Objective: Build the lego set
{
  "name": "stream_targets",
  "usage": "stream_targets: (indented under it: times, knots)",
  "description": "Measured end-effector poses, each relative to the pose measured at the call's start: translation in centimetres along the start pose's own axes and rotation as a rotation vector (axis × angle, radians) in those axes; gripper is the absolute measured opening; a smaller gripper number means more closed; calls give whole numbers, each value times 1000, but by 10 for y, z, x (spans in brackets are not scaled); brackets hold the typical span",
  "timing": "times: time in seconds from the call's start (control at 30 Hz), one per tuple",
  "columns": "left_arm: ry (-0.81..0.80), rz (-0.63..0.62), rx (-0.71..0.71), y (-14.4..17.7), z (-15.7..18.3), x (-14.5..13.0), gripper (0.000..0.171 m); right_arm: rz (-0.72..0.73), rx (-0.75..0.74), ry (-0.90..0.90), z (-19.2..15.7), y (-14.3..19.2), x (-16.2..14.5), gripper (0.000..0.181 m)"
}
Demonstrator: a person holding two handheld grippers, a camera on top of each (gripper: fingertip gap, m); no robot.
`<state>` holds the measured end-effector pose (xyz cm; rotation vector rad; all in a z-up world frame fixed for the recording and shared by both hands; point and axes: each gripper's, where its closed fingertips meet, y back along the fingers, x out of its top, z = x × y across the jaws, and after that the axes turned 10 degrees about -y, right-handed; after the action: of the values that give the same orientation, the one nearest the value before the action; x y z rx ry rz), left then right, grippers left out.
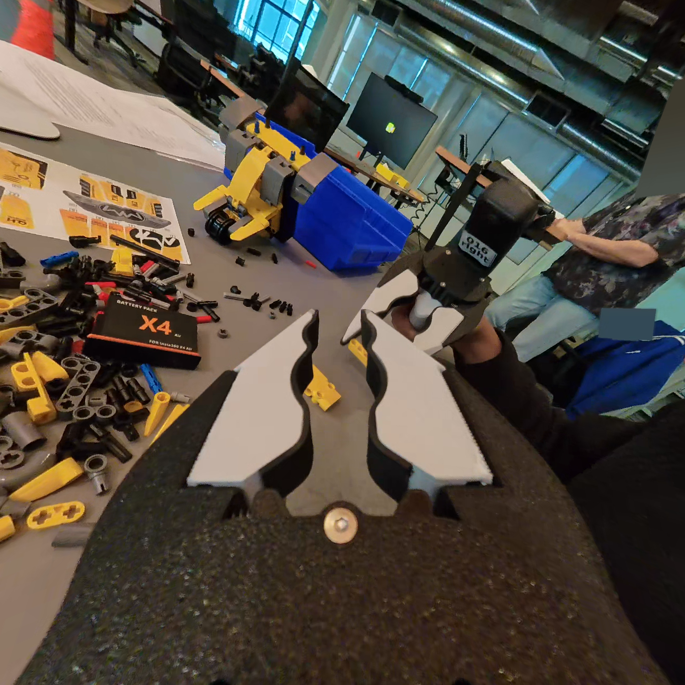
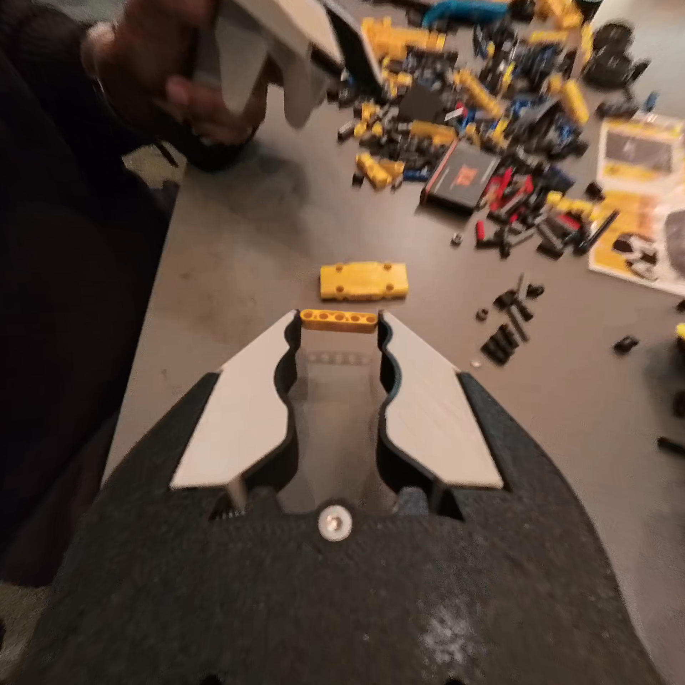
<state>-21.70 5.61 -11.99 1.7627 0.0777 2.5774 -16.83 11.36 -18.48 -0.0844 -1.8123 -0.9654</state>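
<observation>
My right gripper is shut on a short yellow beam with holes, held by its two ends just above the grey table. A yellow flat panel piece lies on the table just beyond the beam. In the left wrist view my left gripper is open and empty, above that same panel, and the held beam shows partly behind its right finger. The partly built yellow and grey model leans on a blue bin.
A pile of loose yellow, black and grey parts covers the table's left, with a black battery-pack box and a sticker sheet. Small black pins lie to the right of the beam. A person sits past the table's edge. The tips of one gripper are about 10 centimeters away from the tips of the other.
</observation>
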Motion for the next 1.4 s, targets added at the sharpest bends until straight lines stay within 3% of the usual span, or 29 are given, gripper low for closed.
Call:
stream_targets:
  times: [0.13, 0.27, 0.63, 0.7, 0.97, 1.23, 1.4]
  knots:
    - [83, 7, -24, 0, -6, 0, 21, -117, -17, -26, 3, -10, -26, 42]
    - [153, 35, -52, 1, -11, 1, 22, -112, -2, -32, 2, -11, -26, 41]
    - [140, 99, -90, 6, -5, 10, 22, -116, -24, -17, 5, -9, -27, 43]
    - [137, 108, -94, 7, -5, 11, 22, -107, -60, -20, 11, -8, -25, 60]
    - [135, 121, -99, 8, -4, 12, 23, 26, -123, -18, 22, 1, -2, 60]
    - [109, 124, -73, 8, -4, 13, 23, 27, -184, -3, 32, -2, -2, 60]
    - [-22, 22, 2, -4, -3, 5, 25, 75, -222, 22, 34, 4, 10, 60]
